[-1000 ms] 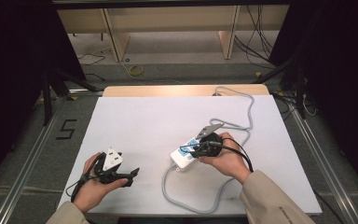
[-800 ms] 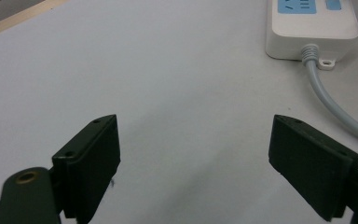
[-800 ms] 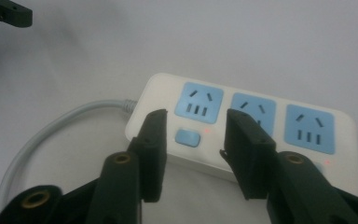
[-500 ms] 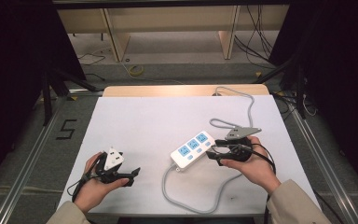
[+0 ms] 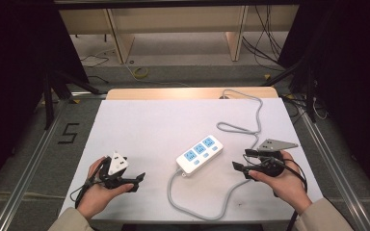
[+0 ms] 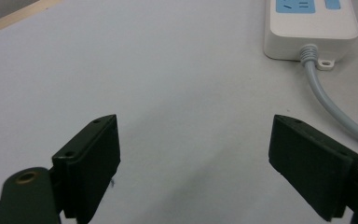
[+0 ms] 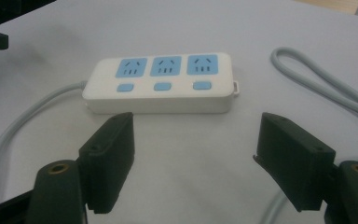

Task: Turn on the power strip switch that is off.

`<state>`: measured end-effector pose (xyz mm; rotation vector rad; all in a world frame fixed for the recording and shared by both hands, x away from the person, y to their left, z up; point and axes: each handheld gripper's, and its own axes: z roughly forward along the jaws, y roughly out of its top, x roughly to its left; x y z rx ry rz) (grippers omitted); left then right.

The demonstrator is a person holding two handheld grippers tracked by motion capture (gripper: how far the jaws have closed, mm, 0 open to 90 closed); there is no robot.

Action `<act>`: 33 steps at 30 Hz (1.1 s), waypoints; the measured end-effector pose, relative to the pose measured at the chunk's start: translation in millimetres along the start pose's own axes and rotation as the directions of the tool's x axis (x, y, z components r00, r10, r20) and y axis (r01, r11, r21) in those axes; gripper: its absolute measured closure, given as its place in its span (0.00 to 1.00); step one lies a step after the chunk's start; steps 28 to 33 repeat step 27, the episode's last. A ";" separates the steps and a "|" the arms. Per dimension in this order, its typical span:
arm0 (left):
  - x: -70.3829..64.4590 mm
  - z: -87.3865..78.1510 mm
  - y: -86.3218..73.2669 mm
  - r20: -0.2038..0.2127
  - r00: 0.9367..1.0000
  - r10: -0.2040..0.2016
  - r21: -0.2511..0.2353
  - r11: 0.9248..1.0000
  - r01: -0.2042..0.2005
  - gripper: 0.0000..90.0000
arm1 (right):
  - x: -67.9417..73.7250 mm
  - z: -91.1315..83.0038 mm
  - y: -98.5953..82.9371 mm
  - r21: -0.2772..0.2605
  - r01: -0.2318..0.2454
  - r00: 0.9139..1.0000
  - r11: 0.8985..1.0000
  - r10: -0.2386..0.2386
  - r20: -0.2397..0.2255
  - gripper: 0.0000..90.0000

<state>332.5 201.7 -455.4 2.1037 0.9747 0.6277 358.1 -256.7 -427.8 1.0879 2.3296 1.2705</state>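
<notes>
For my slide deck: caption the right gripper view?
Open right gripper faces a white three-socket power strip lying on the table.

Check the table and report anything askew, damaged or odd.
Nothing looks damaged. The white three-socket power strip with blue outlets lies diagonally on the white table, its grey cable looping loosely. Both claws, left and right, are open and empty.
</notes>
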 end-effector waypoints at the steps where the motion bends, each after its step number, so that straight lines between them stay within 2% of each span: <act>1: -0.2 -0.2 0.1 0.000 1.000 0.002 0.000 1.000 -0.002 0.18 | -0.4 -2.8 -3.0 -0.007 -0.006 1.000 1.000 0.006 0.003 0.31; 5: 0.6 -1.1 -0.2 -0.002 1.000 0.001 -0.002 1.000 -0.001 0.18 | -4.3 -13.4 -15.1 -0.030 -0.014 1.000 0.999 0.014 0.013 0.31; 14: 0.4 -0.9 -0.7 0.002 1.000 0.007 0.008 1.000 -0.007 0.18 | -12.6 -31.4 -34.9 -0.035 -0.060 0.998 0.998 0.061 0.036 0.31; 27: 0.4 0.8 -1.2 0.002 1.000 0.005 0.018 1.000 -0.005 0.18 | -14.4 -37.7 -39.4 -0.079 -0.053 0.997 0.995 0.058 0.057 0.31; 33: 0.4 0.8 -1.2 0.002 1.000 0.005 0.018 1.000 -0.005 0.18 | -14.4 -37.7 -39.4 -0.079 -0.053 0.997 0.995 0.058 0.057 0.31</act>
